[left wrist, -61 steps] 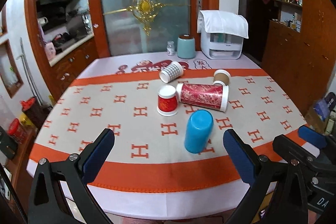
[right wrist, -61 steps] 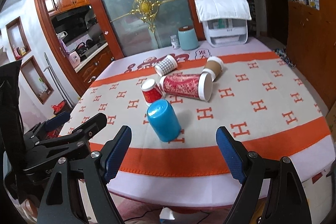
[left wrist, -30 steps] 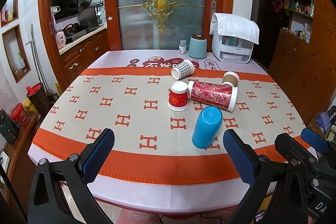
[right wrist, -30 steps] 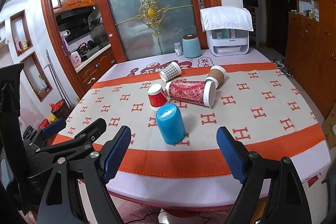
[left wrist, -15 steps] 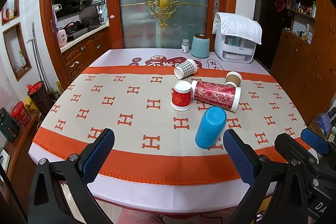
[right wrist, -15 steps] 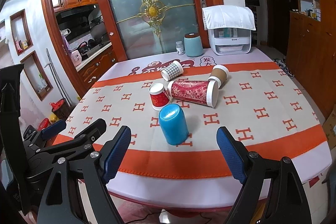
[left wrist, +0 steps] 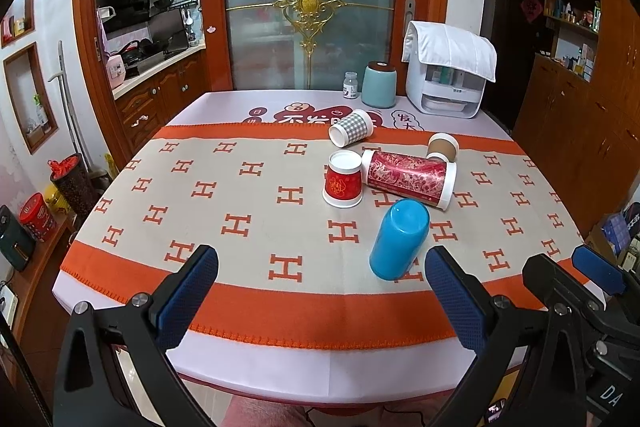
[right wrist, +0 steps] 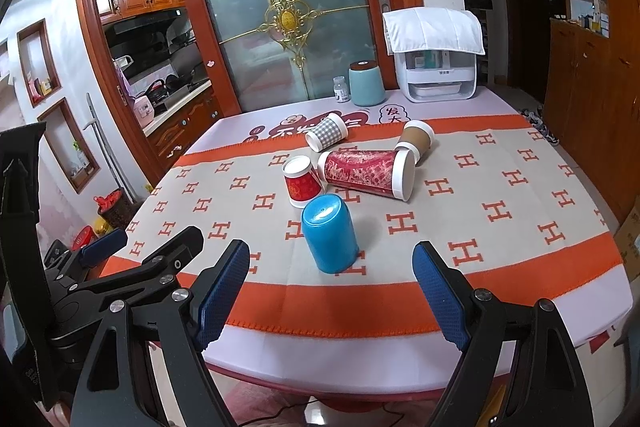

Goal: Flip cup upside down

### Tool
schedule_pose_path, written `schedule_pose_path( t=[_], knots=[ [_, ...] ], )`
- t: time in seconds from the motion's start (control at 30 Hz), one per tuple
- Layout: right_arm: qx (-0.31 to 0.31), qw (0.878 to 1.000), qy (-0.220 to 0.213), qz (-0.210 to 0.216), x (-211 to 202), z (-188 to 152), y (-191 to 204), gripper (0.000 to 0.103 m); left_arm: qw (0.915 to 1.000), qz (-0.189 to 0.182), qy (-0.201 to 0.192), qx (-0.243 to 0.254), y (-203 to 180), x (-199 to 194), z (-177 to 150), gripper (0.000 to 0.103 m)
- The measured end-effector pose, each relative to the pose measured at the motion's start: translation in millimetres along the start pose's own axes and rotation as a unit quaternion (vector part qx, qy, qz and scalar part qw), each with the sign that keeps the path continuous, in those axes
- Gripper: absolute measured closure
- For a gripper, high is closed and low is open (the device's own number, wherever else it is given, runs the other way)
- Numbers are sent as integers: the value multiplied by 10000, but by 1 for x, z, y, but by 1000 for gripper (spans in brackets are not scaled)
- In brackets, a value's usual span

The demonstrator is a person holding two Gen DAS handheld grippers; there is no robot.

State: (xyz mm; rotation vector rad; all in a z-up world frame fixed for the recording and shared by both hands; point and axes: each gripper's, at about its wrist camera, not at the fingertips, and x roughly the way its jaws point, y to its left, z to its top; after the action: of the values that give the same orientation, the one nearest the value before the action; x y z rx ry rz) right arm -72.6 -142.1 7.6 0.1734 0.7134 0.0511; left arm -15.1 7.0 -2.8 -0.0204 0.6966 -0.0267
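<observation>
Blue plastic cup (right wrist: 329, 233) stands upside down on the H-patterned tablecloth (right wrist: 500, 187), near its front edge; at its 12 o'clock, an inverted small red paper cup (right wrist: 301, 181); left gripper (left wrist: 320, 299) and right gripper (right wrist: 331, 291) both gape wide, holding nothing.

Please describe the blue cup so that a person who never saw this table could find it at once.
On the table with the orange-bordered H-pattern cloth, find the cluster of cups near the middle. The blue cup stands alone at the cluster's near edge, closest to the tongs. It is the only plain blue plastic one, resting upside down; the others are patterned or brown paper cups.
</observation>
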Motion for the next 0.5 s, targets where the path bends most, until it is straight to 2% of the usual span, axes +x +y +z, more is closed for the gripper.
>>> schedule_pose_path(
  t=[0.5],
  knots=[
    [36,10000,26,7,1,-4,-2,18,10000,-25,53,16,1,1,-8,1]
  ],
)
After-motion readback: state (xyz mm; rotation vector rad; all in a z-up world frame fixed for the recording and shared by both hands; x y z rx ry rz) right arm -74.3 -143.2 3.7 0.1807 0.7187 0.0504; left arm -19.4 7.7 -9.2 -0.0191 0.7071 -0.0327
